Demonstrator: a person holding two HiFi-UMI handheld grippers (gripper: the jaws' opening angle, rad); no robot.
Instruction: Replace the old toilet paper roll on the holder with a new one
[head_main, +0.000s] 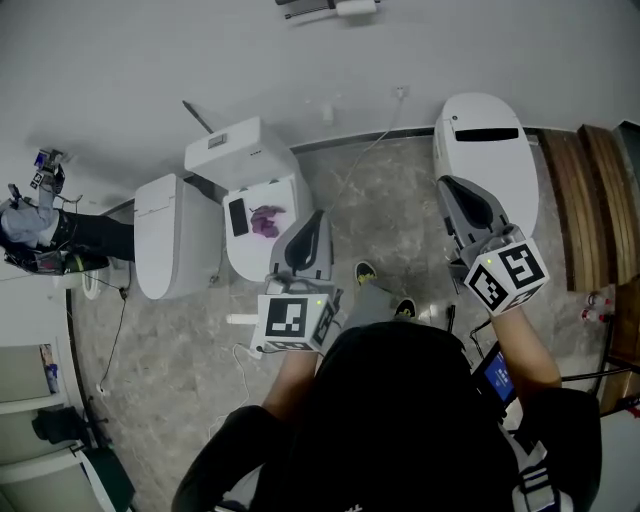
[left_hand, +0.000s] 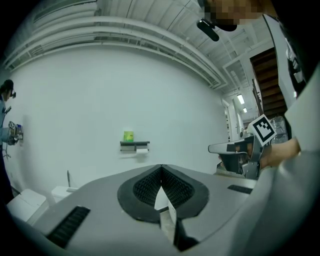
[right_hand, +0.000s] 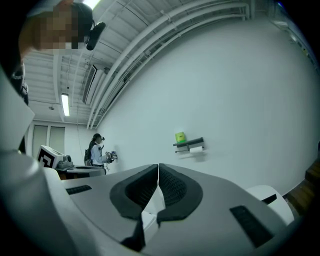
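Far wall (right_hand: 240, 100) bears holder (right_hand: 189, 143) and old roll (right_hand: 197, 149); left hand-held gripper (left_hand: 161, 168), right hand-held gripper (right_hand: 158, 166) both closed, empty; I'd approach squarely, then open.

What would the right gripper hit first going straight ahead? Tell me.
Probably the bare white wall: the right gripper, jaws shut, aims left of and below the toilet paper holder. Nothing shows in between, though depth is unclear.
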